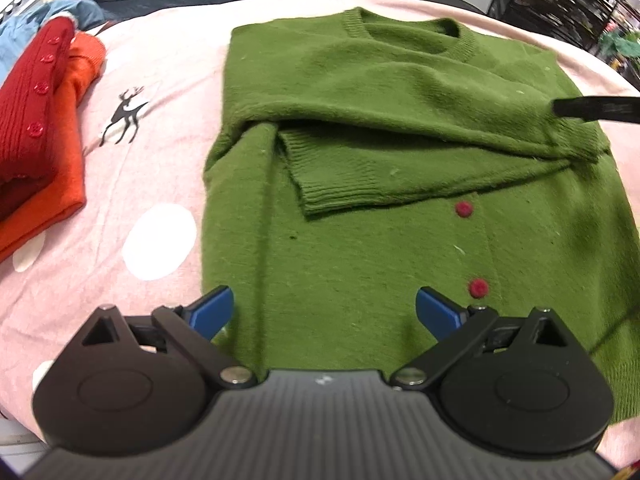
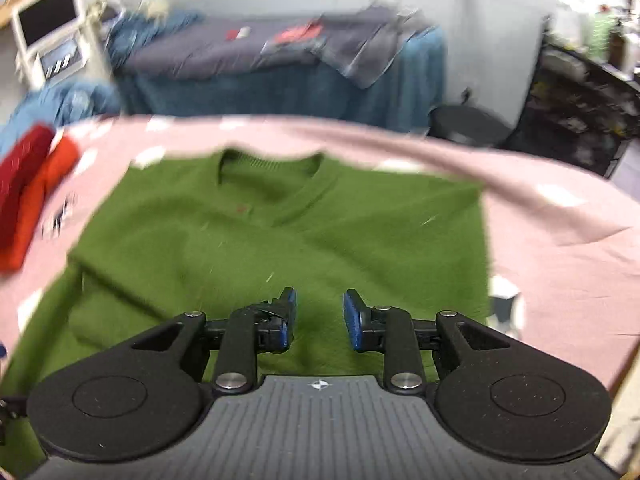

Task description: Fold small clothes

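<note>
A green knitted cardigan [image 1: 360,248] with red buttons [image 1: 478,287] lies flat on the pink cloth, neckline at the far side. Both sleeves are folded across its chest, one ribbed cuff [image 1: 340,184] lying near the middle. My left gripper [image 1: 324,304] hovers over the near hem, open wide, nothing between its blue pads. In the blurred right wrist view the same cardigan [image 2: 280,232] fills the middle. My right gripper [image 2: 319,318] stands above it, open with a moderate gap and nothing held. A black finger of the right gripper [image 1: 596,109] enters the left wrist view at the right edge.
A folded stack of a red cardigan [image 1: 28,112] on an orange garment [image 1: 64,152] sits at the left. The pink cloth [image 1: 160,152] has a deer print and white spots. Beyond the table are a bed [image 2: 280,68], a black bin [image 2: 468,126] and dark shelving [image 2: 580,104].
</note>
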The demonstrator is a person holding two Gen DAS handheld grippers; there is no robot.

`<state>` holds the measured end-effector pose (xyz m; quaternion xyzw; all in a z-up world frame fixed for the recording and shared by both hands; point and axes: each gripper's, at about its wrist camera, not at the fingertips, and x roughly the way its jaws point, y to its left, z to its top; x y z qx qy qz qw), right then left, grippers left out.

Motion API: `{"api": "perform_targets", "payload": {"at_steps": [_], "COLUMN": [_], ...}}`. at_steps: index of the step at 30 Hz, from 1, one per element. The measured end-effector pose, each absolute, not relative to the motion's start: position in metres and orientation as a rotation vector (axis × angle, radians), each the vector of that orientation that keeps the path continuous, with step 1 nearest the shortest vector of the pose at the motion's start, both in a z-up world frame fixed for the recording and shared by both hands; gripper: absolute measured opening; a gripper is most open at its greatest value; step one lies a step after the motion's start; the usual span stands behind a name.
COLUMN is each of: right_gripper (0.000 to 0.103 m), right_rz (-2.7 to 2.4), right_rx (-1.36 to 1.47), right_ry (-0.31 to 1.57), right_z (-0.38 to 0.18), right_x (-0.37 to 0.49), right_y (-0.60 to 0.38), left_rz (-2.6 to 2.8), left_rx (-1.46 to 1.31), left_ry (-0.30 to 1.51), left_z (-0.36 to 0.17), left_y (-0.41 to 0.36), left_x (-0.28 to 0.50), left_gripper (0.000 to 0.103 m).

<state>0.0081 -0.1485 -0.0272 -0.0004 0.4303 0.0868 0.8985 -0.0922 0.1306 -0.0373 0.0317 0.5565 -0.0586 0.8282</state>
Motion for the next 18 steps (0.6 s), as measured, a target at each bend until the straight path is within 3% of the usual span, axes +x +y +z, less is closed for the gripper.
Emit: {"api": "perform_targets", "payload": {"at_steps": [6, 11, 15, 18], "right_gripper": [0.053, 0.059, 0.085, 0.088], "right_rz": [0.128, 0.139, 0.148, 0.175], "right_rx": [-0.008, -0.035, 0.006, 0.017], "right_ry": [1.014, 0.99, 0.912, 0.896], "right_z": [-0.062, -0.052, -0.034, -0.024], "right_x": [0.019, 0.014, -0.001, -0.015], "right_y": [-0.144, -0.136, -0.144, -0.148], "left_rz": [-0.122, -0.101, -0.11, -0.111], "left_rx": [0.065, 0.035, 0.032, 0.031], "left_ry": [1.187, 1.176, 1.136, 1.115], "left_z": [-0.04, -0.04, -0.039, -0.038], "left_y": [0.129, 0.136, 0.143, 0.152], "left_x": [-0.096, -0.095, -0.094, -0.095], "left_gripper": [0.099, 0.099, 0.099, 0.099]}}
